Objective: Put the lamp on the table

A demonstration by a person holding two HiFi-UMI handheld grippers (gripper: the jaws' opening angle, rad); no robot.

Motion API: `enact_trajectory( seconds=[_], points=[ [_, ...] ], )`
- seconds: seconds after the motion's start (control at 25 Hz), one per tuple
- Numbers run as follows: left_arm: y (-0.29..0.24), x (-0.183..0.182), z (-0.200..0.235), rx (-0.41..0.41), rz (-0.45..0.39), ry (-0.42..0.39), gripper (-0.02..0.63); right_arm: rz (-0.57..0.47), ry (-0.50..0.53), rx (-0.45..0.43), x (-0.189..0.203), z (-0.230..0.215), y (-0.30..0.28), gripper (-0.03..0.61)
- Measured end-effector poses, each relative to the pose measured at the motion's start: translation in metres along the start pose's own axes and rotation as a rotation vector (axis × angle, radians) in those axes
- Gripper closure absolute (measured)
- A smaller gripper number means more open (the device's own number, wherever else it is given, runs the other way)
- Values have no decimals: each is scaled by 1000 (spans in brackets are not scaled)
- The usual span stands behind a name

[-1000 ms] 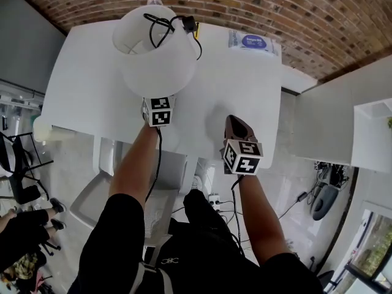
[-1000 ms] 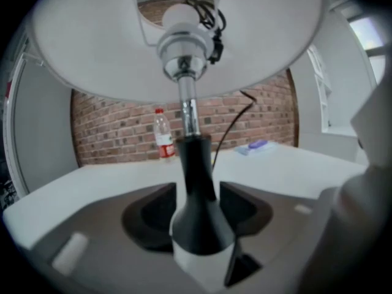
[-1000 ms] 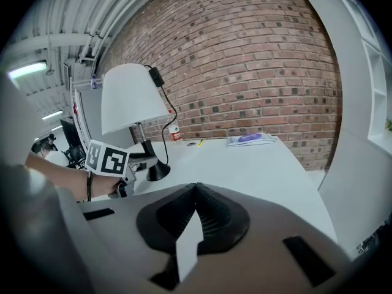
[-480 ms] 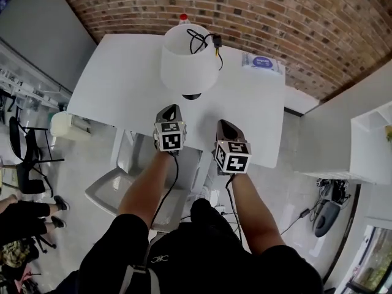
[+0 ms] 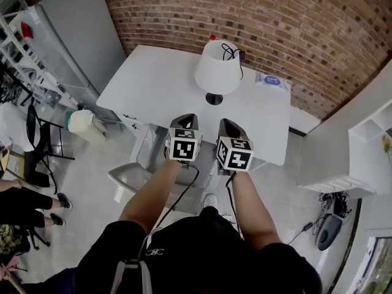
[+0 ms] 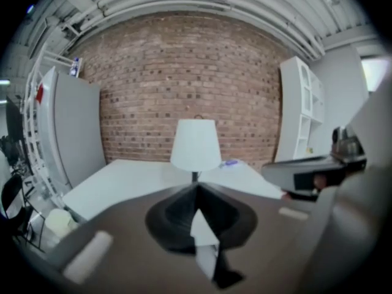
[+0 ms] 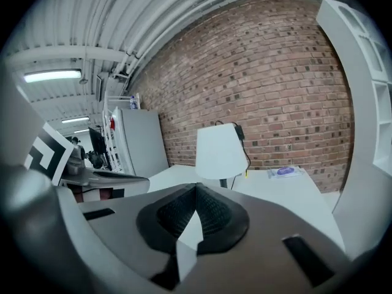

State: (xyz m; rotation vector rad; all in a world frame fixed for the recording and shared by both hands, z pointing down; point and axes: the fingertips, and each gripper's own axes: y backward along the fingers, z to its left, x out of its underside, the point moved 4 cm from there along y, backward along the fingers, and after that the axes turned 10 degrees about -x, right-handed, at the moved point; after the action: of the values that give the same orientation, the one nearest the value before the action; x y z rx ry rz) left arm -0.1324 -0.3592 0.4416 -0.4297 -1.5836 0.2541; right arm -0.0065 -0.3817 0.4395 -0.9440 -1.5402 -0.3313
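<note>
The lamp [image 5: 217, 72] has a white shade and a black foot, and it stands upright on the white table [image 5: 153, 87], right of the middle. Its black cord [image 5: 233, 51] lies coiled on top of the shade. Both grippers are held side by side in front of the table's near edge, well short of the lamp. The left gripper [image 5: 187, 119] is shut and empty. The right gripper [image 5: 225, 123] is shut and empty too. In the left gripper view the lamp [image 6: 195, 144] stands straight ahead beyond the closed left gripper [image 6: 196, 186]. The right gripper view shows the lamp [image 7: 220, 150] past the right gripper [image 7: 196, 187].
A flat pack with a blue label [image 5: 271, 81] lies at the table's far right, and a red-capped bottle [image 5: 212, 38] stands behind the lamp. A grey chair [image 5: 138, 167] sits under the near edge. White shelving [image 5: 373, 139] is at the right, a bin [image 5: 82, 121] and metal racks at the left.
The left gripper, which held the lamp by its stem, has let go and shut. The lamp now stands on the table. Both grippers have drawn back from the table.
</note>
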Motion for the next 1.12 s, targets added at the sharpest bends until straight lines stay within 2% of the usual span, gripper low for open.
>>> enact_trajectory(
  seconds=[0.2, 0.4, 0.56, 1.12],
  points=[
    [70, 0, 6, 12, -50, 0, 614, -46, 54, -44, -5, 57, 42, 580],
    [112, -2, 9, 35, -107, -7, 614, -84, 81, -57, -5, 91, 70, 580],
    [127, -3, 11, 45, -136, -3, 614, -105, 96, -62, -8, 105, 78, 580],
    [141, -2, 19, 58, -127, 18, 614, -132, 113, -79, -17, 122, 79, 580]
  ],
)
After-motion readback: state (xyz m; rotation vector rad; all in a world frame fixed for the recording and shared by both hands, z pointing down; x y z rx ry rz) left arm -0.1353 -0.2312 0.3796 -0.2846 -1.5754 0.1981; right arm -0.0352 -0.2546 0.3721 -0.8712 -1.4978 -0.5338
